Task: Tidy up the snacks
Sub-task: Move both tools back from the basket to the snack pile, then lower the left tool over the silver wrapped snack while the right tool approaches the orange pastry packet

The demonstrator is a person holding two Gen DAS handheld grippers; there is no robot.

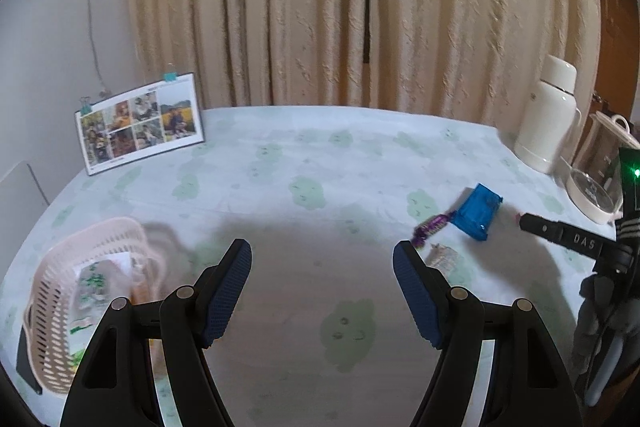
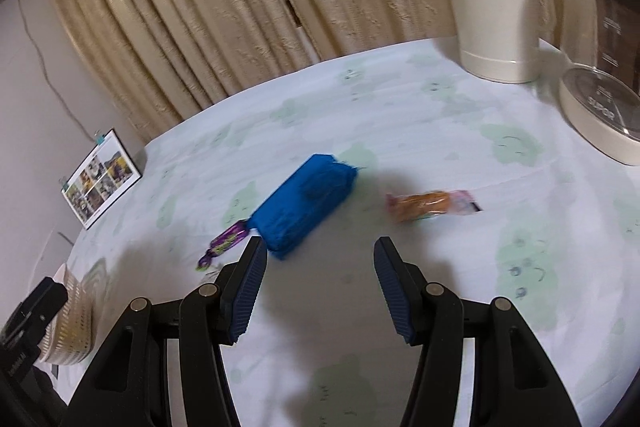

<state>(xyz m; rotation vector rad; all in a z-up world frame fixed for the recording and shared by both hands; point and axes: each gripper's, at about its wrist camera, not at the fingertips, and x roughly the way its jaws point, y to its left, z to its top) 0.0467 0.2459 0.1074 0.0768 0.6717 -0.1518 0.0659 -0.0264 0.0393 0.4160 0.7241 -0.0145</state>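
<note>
A pink slotted basket [image 1: 60, 291] with snack packets inside stands at the left of the table. My left gripper [image 1: 322, 259] is open and empty just right of it. A blue packet [image 1: 477, 211] [image 2: 306, 201] lies mid-table with a purple wrapped candy [image 1: 430, 227] [image 2: 226, 241] beside it. A small pale packet [image 1: 442, 261] lies near the left gripper's right finger. An orange snack in clear wrap [image 2: 430, 205] lies to the right. My right gripper [image 2: 320, 247] is open and empty, just short of the blue packet. In the left wrist view one black finger [image 1: 560, 233] of the right gripper shows.
A white thermos jug [image 1: 550, 115] [image 2: 494, 7] and a glass kettle on a white base [image 1: 596, 183] [image 2: 600, 107] stand at the back right. A clipped photo card [image 1: 140, 125] [image 2: 100, 185] leans at the back left. Beige curtains hang behind the table.
</note>
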